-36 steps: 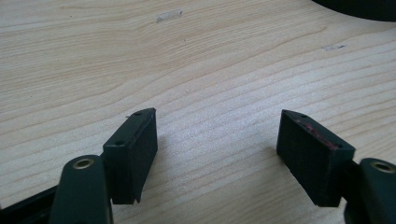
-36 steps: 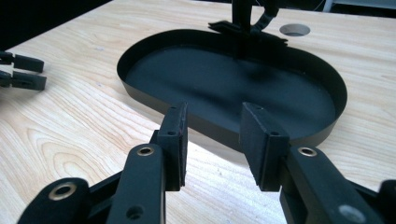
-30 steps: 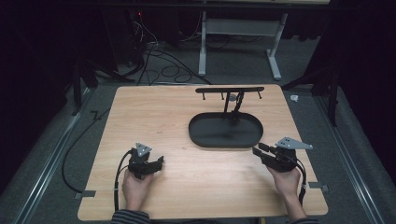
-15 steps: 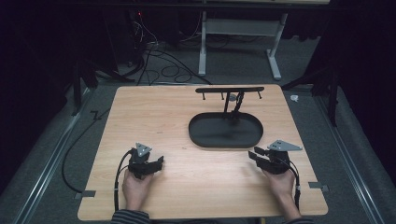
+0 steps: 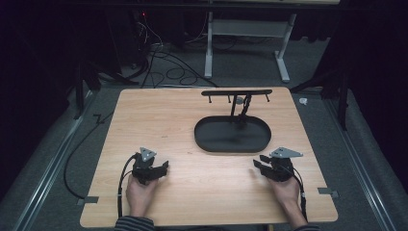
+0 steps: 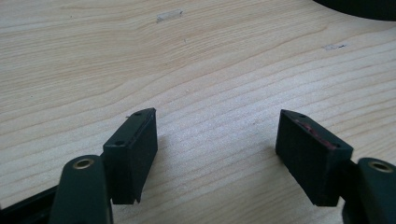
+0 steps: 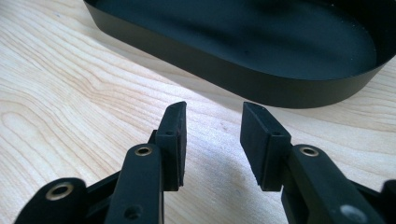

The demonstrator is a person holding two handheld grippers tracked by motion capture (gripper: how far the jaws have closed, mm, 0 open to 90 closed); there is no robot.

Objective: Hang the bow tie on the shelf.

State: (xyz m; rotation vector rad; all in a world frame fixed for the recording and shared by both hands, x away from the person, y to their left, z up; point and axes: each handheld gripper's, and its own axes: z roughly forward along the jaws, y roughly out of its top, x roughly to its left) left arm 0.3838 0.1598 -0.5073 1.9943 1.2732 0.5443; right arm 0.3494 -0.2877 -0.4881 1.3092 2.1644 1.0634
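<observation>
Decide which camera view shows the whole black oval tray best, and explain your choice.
The high view: the black oval tray appears complete there, with its upright stand behind it on the table. The right gripper view gives a close look at its near wall and inside; the left gripper view catches just a dark sliver of it at the top right corner.

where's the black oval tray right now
In the high view the black oval tray sits right of centre on the wooden table, just beyond the right tongs.
</observation>
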